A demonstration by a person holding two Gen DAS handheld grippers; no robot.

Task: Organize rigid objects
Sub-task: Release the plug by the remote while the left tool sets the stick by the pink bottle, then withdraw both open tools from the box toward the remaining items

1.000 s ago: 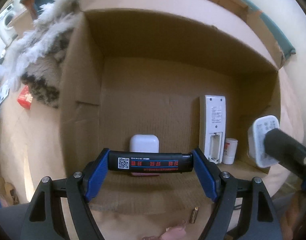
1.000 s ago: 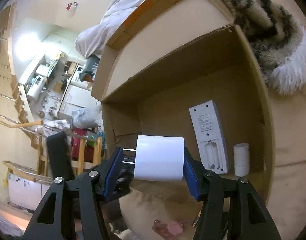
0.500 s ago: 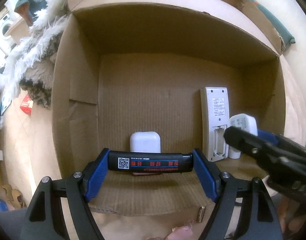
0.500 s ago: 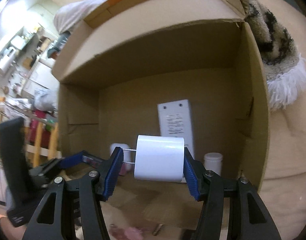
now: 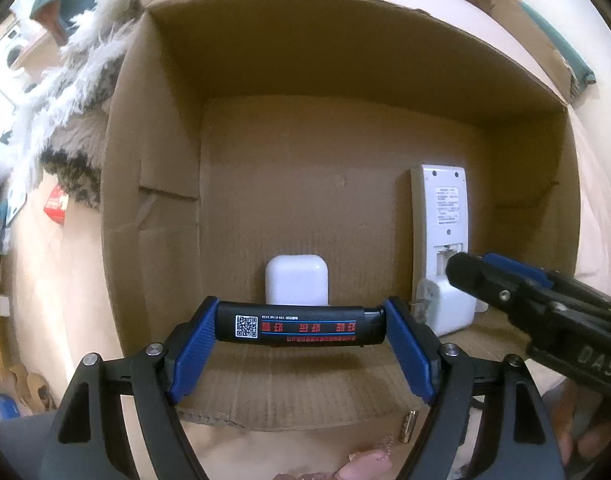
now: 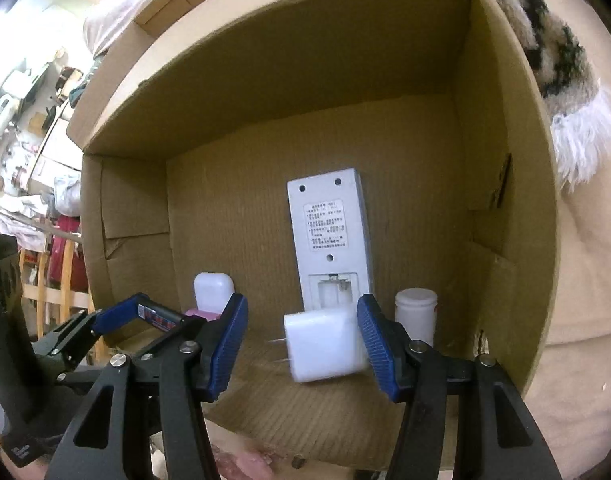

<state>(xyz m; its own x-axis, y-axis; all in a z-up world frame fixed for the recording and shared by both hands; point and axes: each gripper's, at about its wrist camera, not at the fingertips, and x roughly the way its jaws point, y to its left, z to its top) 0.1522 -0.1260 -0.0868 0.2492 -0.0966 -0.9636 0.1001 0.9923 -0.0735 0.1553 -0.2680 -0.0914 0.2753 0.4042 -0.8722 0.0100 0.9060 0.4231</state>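
At the mouth of the cardboard box (image 5: 153, 200), the left gripper (image 5: 301, 326) held a black lighter (image 5: 301, 325) end to end, jaws closed; it looked light, stiff and slick. The right gripper (image 6: 303, 346) stood with jaws spread around the white charger (image 6: 325, 346), which looked light and hard and rested tilted on the box floor, best held by its flat sides.

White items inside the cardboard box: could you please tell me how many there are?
4: an earbud case at back left, a remote standing against the back wall, a charger in front of it, and a small bottle at right. Others may be hidden.
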